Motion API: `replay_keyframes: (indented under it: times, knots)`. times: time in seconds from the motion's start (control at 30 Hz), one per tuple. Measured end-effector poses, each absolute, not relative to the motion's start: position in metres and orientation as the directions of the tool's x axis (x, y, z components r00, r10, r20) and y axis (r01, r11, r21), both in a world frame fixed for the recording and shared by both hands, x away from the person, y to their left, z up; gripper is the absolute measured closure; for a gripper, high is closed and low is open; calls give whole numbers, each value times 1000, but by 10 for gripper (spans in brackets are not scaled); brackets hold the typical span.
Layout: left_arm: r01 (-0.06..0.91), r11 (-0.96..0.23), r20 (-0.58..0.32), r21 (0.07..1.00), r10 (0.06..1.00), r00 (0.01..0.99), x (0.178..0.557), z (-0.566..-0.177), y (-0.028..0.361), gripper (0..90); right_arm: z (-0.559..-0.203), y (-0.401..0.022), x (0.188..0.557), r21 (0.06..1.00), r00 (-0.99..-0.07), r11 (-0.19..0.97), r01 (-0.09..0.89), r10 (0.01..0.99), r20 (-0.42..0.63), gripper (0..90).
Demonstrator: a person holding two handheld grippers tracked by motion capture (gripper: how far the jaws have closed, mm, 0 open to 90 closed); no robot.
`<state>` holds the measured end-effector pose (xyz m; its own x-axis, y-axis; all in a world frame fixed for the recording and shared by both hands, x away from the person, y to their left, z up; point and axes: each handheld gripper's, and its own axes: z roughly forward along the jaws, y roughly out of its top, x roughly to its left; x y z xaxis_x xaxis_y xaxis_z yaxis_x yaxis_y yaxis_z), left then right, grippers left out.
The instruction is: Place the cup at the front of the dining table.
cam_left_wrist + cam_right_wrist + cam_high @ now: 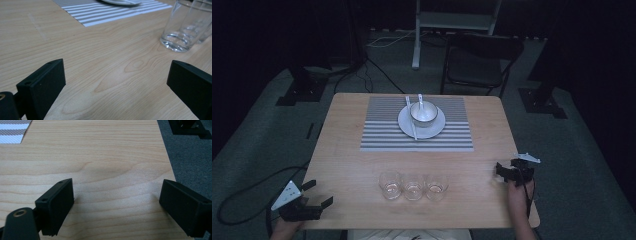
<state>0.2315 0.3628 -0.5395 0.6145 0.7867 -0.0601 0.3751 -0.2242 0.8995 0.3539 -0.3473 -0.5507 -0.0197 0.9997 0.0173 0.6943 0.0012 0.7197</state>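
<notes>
spread wide at the near left corner of the table (352, 150): left gripper (318, 194), jaws well apart, pinching nothing, bare wood between them, pointed toward the glasses (413, 186). likewise spread and empty at the near right edge: right gripper (504, 171), jaws wide over bare wood, touching nothing. three clear glasses, upright, mouths up, touching or nearly so, in a row running left to right along the near middle of the table, between the two grippers and well apart from both. closest glass (182, 27) ahead and to the right in the left gripper view. beyond, striped mat (384, 132) with plate (404, 124), bowl (424, 113) and chopsticks (411, 122)
</notes>
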Motion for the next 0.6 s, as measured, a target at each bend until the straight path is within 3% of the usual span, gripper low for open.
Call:
replay_keyframes:
  times: [0.17, 0.6]
  knots:
    - [387, -270, -52, 882, 759, 649, 237, -539, 357, 24, -551, -347, 354, 720, -18, 1, 694, 1000, 17, 118]
    - [375, -251, -85, 892, 723, 685, 242, -528, 349, 24, -551, -348, 354, 721, -13, -3, 693, 1000, 17, 118]
